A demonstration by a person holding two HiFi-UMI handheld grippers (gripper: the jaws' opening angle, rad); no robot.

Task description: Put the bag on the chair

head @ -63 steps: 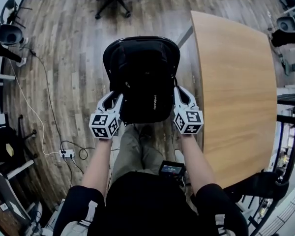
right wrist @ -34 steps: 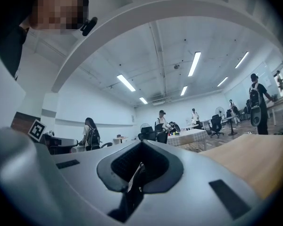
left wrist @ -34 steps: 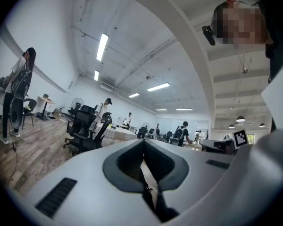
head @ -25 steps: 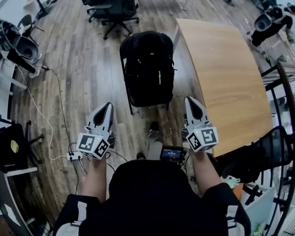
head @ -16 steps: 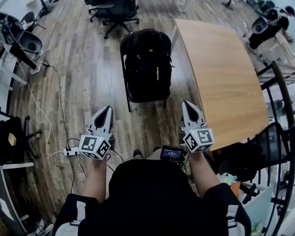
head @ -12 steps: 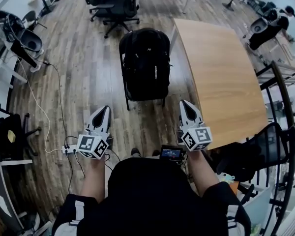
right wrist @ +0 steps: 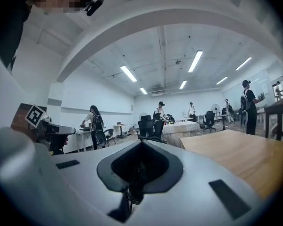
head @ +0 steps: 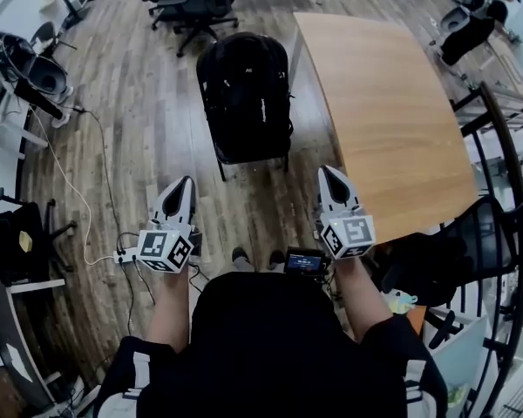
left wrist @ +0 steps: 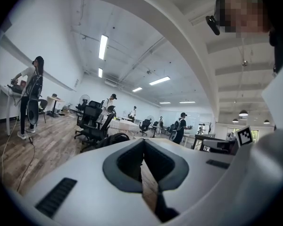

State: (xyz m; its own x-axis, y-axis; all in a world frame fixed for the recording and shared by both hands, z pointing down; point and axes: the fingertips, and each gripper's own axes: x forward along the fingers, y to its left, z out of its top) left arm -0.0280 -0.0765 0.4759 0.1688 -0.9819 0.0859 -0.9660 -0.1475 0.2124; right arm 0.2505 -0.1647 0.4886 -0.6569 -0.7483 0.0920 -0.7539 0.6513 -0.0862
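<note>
A black backpack (head: pixel 244 90) stands upright on a black chair (head: pixel 219 162), filling its seat, beside the wooden table's left edge. Both grippers are held low near the person's body, well short of the chair and touching nothing. My left gripper (head: pixel 186 183) points toward the floor left of the chair, its jaws shut and empty. My right gripper (head: pixel 329 172) hovers by the table's near corner, also shut and empty. In the left gripper view the left gripper (left wrist: pixel 142 144) has its jaws pressed together; in the right gripper view so does the right gripper (right wrist: pixel 140 145).
A large wooden table (head: pixel 383 103) runs along the right. Black office chairs (head: pixel 187 3) stand farther back. A white power strip (head: pixel 125 256) with cables lies on the wood floor at left. Black racks (head: pixel 497 233) crowd the right edge. People stand at distant desks.
Two and a half seconds ago both grippers flanked the bag on the chair. They have since drawn back to the person's body, who has stepped away; the bag stays on the chair.
</note>
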